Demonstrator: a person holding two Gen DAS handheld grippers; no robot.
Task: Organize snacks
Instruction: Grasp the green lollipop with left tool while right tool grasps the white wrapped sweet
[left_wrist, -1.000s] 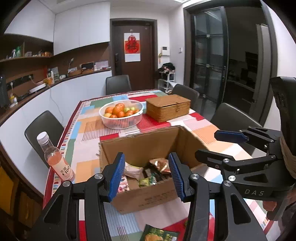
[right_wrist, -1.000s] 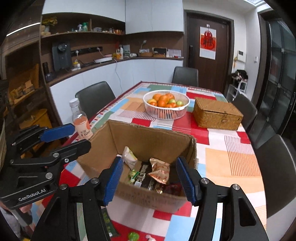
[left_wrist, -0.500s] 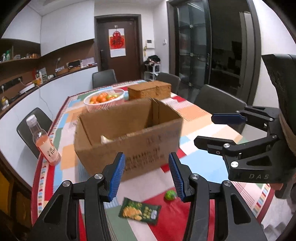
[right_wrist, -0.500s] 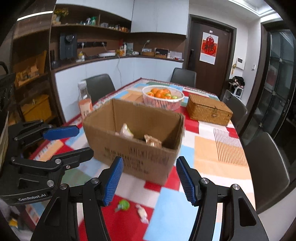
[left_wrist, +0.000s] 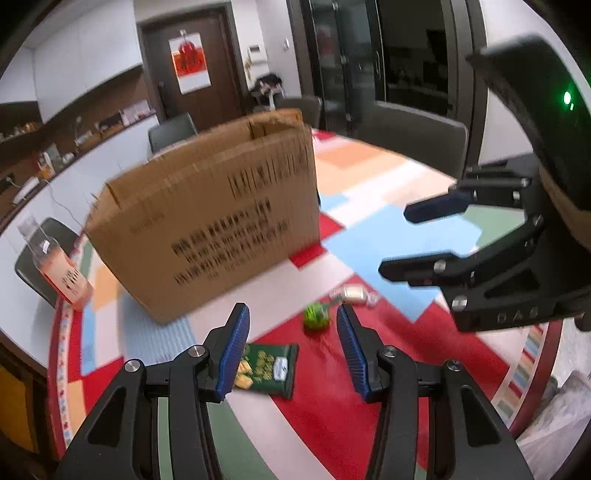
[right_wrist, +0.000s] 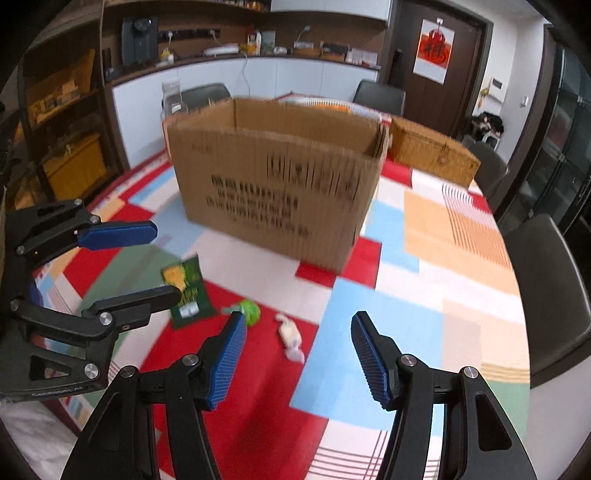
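A brown cardboard box (left_wrist: 210, 221) (right_wrist: 280, 184) stands on the patchwork tablecloth; its inside is hidden from this low angle. In front of it lie a green snack packet (left_wrist: 267, 367) (right_wrist: 188, 291), a small green wrapped candy (left_wrist: 316, 317) (right_wrist: 249, 312) and a white wrapped candy (left_wrist: 354, 293) (right_wrist: 290, 338). My left gripper (left_wrist: 291, 347) is open and empty, just above the packet and green candy. My right gripper (right_wrist: 297, 350) is open and empty, above the white candy. Each gripper also shows in the other's view, the right (left_wrist: 417, 236) and the left (right_wrist: 147, 262).
A bottle of pink drink (left_wrist: 59, 266) stands left of the box at the table edge. A wicker box (right_wrist: 432, 155) and a white fruit basket (right_wrist: 332, 105) sit behind the box. Dark chairs (right_wrist: 554, 291) ring the table.
Both grippers have dropped lower and pulled back toward the near table edge. The box interior is no longer visible and the loose snacks now lie close under the fingers.
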